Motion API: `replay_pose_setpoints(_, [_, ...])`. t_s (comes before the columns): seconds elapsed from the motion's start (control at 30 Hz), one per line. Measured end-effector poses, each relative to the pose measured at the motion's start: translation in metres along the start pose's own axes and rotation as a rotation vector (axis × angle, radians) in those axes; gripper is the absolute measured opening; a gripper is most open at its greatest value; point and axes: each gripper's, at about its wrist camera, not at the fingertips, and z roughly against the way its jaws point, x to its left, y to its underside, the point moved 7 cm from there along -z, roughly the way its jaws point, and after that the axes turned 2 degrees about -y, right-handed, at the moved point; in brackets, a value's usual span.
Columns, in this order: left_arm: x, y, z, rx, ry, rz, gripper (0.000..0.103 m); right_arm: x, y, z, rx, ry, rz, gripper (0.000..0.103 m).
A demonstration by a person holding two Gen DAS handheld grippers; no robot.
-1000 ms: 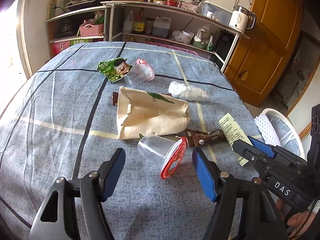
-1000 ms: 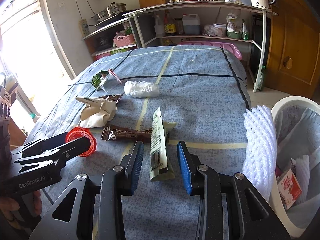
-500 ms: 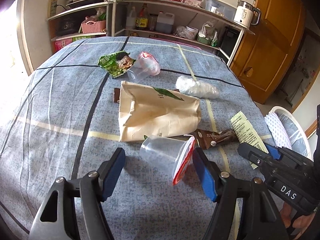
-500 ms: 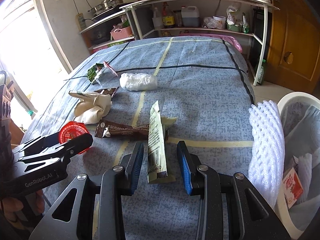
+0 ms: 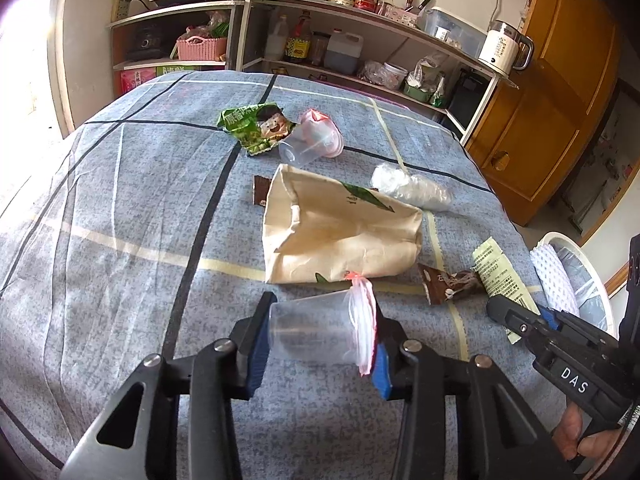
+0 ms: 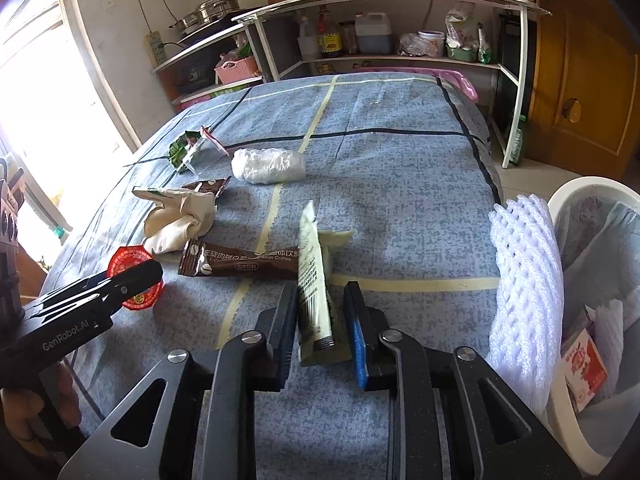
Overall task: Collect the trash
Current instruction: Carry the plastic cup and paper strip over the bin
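My left gripper (image 5: 318,344) has just been closing, and its blue pads now press on both ends of a clear plastic cup (image 5: 316,334) lying on its side, base against the left pad, red-printed peeled lid against the right. My right gripper (image 6: 318,320) has also just been closing; its jaws stand narrow around a pale green sachet (image 6: 314,280) that stands on edge between them. The left pad looks to be against it, but a slim gap shows on the right side, so I cannot tell whether it is truly pinched.

Just beyond the sachet, touching it, lies a brown coffee stick wrapper (image 6: 240,264). Farther back and to the left sits a crumpled cream paper bag (image 5: 340,232), with a second brown wrapper (image 5: 262,190) poking from under its far left corner. Right of the bag is a clear crumpled plastic bundle (image 5: 412,190). At the far end lie a green snack packet (image 5: 256,126) and another clear cup (image 5: 310,142) with a pink lid, touching each other. All rest on a blue checked tablecloth (image 5: 120,200). A white bin (image 6: 580,200) stands at the right edge, with white foam netting (image 6: 524,272) draped over its rim.
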Motion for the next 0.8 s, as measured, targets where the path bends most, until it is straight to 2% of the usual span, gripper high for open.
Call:
replay_pose_setpoints(0.27, [-0.018,0.002,0.013,-0.016,0.046,-0.009,0.043,-0.009,0.004,0.008,-0.018,0.001,-0.03,0.019])
replay_pose_setpoints(0.47, [-0.038,0.0,0.025,-0.041,0.079,-0.036,0.044,-0.032,0.007,0.024,-0.045,0.021,-0.074,0.019])
replay_pose_setpoints(0.8, [-0.102,0.0,0.029,-0.047,0.164,-0.13,0.044,-0.077,0.012,0.061,-0.106,0.099,-0.123,0.018])
